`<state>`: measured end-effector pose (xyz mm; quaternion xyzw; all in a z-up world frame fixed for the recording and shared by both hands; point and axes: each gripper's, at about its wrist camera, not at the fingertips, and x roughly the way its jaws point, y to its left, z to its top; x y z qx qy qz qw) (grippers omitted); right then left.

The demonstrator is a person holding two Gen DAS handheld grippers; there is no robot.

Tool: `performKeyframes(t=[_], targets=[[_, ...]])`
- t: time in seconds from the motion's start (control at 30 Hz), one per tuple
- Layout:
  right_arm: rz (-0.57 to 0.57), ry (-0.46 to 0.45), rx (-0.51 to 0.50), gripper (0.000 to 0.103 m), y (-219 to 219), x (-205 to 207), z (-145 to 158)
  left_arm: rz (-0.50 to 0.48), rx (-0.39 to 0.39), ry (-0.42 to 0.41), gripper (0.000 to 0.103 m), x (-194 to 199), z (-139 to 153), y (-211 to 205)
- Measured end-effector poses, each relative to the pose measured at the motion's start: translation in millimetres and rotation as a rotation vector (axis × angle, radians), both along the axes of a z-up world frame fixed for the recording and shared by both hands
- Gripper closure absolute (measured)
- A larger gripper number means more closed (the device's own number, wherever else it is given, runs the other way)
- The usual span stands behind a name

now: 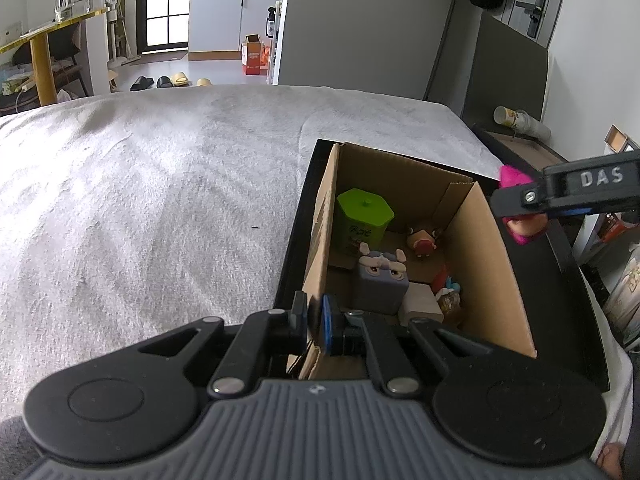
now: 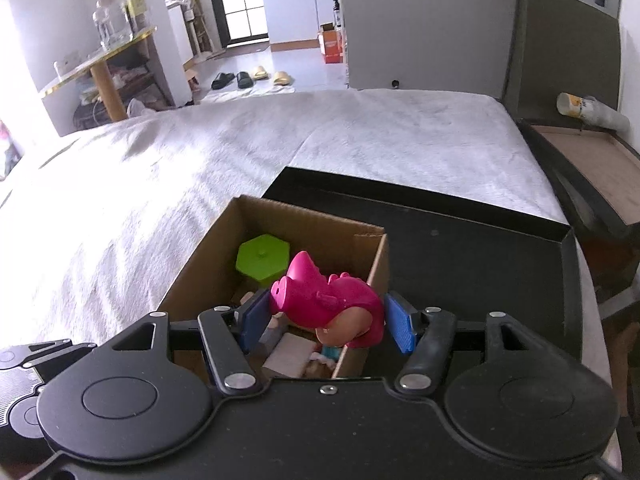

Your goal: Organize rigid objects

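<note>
A brown cardboard box [image 1: 484, 264] stands in a black tray [image 1: 560, 300] on the white bed. It holds a green hexagonal jar [image 1: 362, 216], a grey block-shaped animal toy [image 1: 382, 280], a small brown figure [image 1: 420, 242] and other small toys. My left gripper [image 1: 314, 320] is shut on the box's near-left wall. My right gripper [image 2: 328, 318] is shut on a pink dinosaur toy [image 2: 328, 300] and holds it above the box's right side [image 2: 372, 268]. The pink toy also shows in the left wrist view [image 1: 516, 178], just right of the box's right wall.
The white towel-covered bed [image 1: 160, 200] spreads left and behind the tray. A dark wooden-bottomed tray [image 2: 592, 160] with a paper cup roll [image 2: 588, 110] lies at the right. Beyond the bed are slippers [image 1: 168, 80], a shelf and a kitchen counter.
</note>
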<state>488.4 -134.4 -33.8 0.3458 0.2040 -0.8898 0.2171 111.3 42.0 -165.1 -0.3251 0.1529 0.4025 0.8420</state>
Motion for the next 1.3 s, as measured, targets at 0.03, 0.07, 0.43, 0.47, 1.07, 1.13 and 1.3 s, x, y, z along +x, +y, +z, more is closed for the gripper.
performKeyframes(t=[0.03,0.07,0.43,0.47,1.07,1.13,1.3], targets=[[0.004,-0.003,0.006,0.042,-3,1,-2,0.001,0.0,-0.001,0.096,0,0,0],[0.007,-0.007,0.011,0.042,-4,2,-4,0.001,0.0,-0.002,0.096,-1,0,0],[0.004,0.008,0.037,0.037,-15,8,-5,-0.002,-0.011,-0.028,0.096,-4,-2,3],[0.0,0.01,0.035,0.037,-15,9,-4,-0.002,-0.011,-0.028,0.096,-5,-2,3],[-0.076,-0.063,-0.029,0.026,23,27,18,0.007,-0.06,0.005,0.096,0,5,6],[-0.076,-0.062,-0.023,0.024,26,31,20,0.003,-0.067,0.013,0.096,0,8,6],[-0.095,-0.065,-0.035,0.018,35,38,27,-0.013,-0.099,0.014,0.096,-2,15,10]])
